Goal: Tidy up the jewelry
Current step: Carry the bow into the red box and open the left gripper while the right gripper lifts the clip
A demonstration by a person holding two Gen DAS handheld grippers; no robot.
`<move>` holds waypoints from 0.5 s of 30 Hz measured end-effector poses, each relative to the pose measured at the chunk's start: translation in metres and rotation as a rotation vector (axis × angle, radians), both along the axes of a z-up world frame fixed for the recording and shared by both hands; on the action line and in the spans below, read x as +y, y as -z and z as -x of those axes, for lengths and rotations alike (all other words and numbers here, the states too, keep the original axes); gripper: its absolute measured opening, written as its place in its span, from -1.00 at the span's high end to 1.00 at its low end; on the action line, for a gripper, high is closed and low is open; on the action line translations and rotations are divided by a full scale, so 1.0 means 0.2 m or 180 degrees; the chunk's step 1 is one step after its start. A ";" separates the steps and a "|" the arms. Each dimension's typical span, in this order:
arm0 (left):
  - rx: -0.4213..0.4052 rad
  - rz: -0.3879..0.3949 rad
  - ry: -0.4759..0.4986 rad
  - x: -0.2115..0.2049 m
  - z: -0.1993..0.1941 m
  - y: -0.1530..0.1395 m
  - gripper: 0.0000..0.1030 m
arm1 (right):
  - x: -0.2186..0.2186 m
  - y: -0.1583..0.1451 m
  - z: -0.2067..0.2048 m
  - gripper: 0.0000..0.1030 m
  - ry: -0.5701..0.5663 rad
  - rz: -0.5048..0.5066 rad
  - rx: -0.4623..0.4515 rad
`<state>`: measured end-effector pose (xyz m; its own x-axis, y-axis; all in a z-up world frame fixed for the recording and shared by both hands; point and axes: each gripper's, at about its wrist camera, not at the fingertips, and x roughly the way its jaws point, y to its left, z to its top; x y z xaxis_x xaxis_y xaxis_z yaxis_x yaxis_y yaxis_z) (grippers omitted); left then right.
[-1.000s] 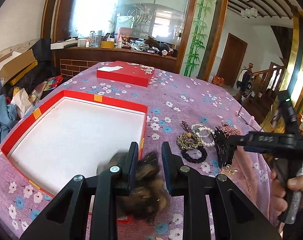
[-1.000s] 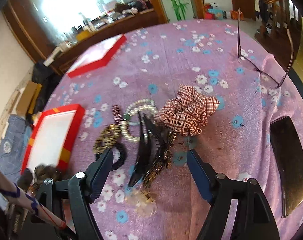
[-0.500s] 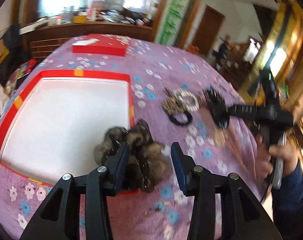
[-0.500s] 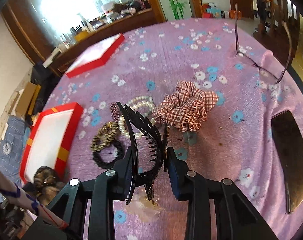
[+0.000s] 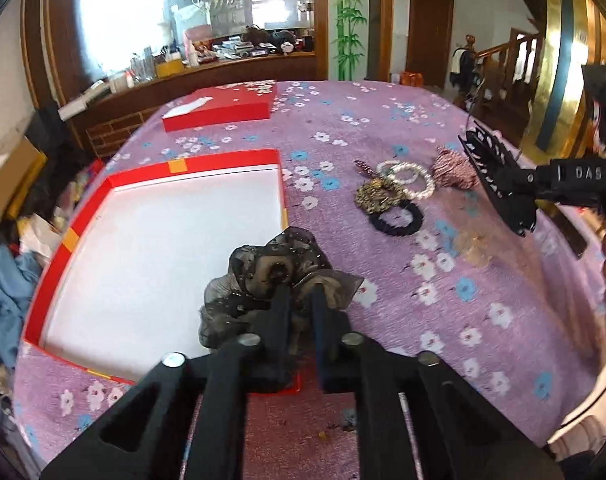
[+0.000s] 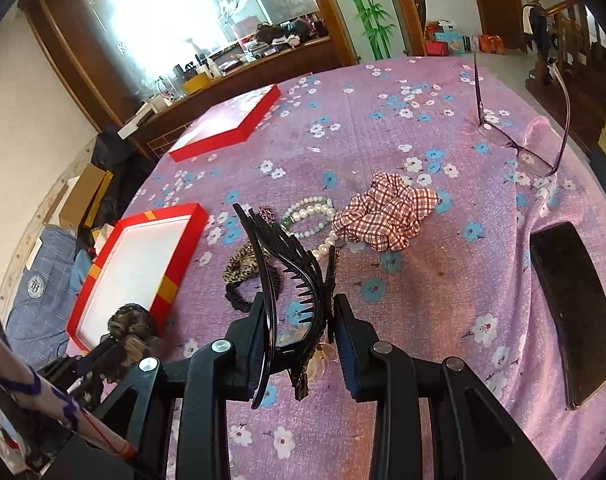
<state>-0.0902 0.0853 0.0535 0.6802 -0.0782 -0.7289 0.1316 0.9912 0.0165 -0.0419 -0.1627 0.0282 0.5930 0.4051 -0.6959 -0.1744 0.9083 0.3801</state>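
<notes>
My left gripper (image 5: pixel 301 300) is shut on a dark brown gauzy scrunchie (image 5: pixel 271 276) and holds it over the near right corner of the open red box (image 5: pixel 219 160) with a white floor. My right gripper (image 6: pixel 301 312) is shut on a black toothed hair claw (image 6: pixel 291 256), lifted above the table; the claw also shows in the left wrist view (image 5: pixel 499 184). On the purple flowered cloth lie a pearl bracelet (image 6: pixel 311 220), a leopard-print hair tie (image 6: pixel 243 264), a black hair tie (image 6: pixel 239 296) and a red checked scrunchie (image 6: pixel 387 212).
The red box lid (image 6: pixel 227 128) lies at the far side of the table. Eyeglasses (image 6: pixel 519 136) stand at the far right, and a dark phone (image 6: pixel 571 304) lies at the right. A clear trinket (image 5: pixel 473 244) lies near the hair ties. Clutter fills the floor left of the table.
My left gripper has shut on the dark scrunchie and lifted it at the box corner. My right gripper has shut on the black hair claw and raised it off the cloth.
</notes>
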 end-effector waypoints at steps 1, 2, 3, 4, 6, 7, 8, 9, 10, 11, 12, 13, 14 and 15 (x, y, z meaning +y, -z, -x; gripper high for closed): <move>0.0008 0.0017 -0.0006 0.01 -0.01 -0.01 0.88 | 0.00 -0.01 0.00 0.34 -0.0007 -0.0010 -0.0010; 0.0023 0.0046 -0.0002 0.02 -0.02 -0.01 0.90 | 0.01 -0.02 0.01 0.34 -0.0016 -0.0027 -0.0023; 0.0052 0.0107 0.0016 0.03 -0.03 -0.01 0.90 | 0.01 -0.03 0.01 0.34 -0.0025 -0.0043 -0.0030; 0.0071 0.0196 0.0032 0.05 -0.04 -0.02 0.91 | 0.02 -0.04 0.02 0.34 -0.0042 -0.0062 -0.0039; 0.0032 0.0275 0.0036 0.08 -0.03 -0.05 0.91 | 0.05 -0.07 0.03 0.34 -0.0088 -0.0077 -0.0054; -0.0009 0.0309 0.0028 0.11 -0.04 -0.08 0.91 | 0.06 -0.08 0.03 0.34 -0.0122 -0.0077 -0.0057; -0.0033 0.0330 0.0009 0.13 -0.04 -0.10 0.91 | 0.09 -0.09 0.03 0.34 -0.0159 -0.0082 -0.0057; -0.0060 0.0340 -0.0021 0.16 -0.05 -0.12 0.91 | 0.11 -0.10 0.03 0.34 -0.0192 -0.0082 -0.0058; -0.0091 0.0335 -0.0054 0.19 -0.06 -0.15 0.91 | 0.15 -0.11 0.03 0.34 -0.0253 -0.0070 -0.0061; -0.0124 0.0330 -0.0110 0.24 -0.08 -0.17 0.91 | 0.17 -0.12 0.02 0.34 -0.0288 -0.0066 -0.0056; -0.0129 0.0340 -0.0139 0.26 -0.09 -0.19 0.91 | 0.21 -0.13 0.02 0.33 -0.0338 -0.0071 -0.0044; -0.0125 0.0359 -0.0173 0.31 -0.12 -0.20 0.91 | 0.27 -0.14 0.00 0.33 -0.0420 -0.0085 -0.0018; -0.0120 0.0372 -0.0220 0.36 -0.15 -0.22 0.91 | 0.31 -0.14 0.00 0.33 -0.0479 -0.0098 0.0002; -0.0107 0.0373 -0.0268 0.41 -0.18 -0.23 0.91 | 0.35 -0.14 -0.01 0.33 -0.0525 -0.0106 0.0017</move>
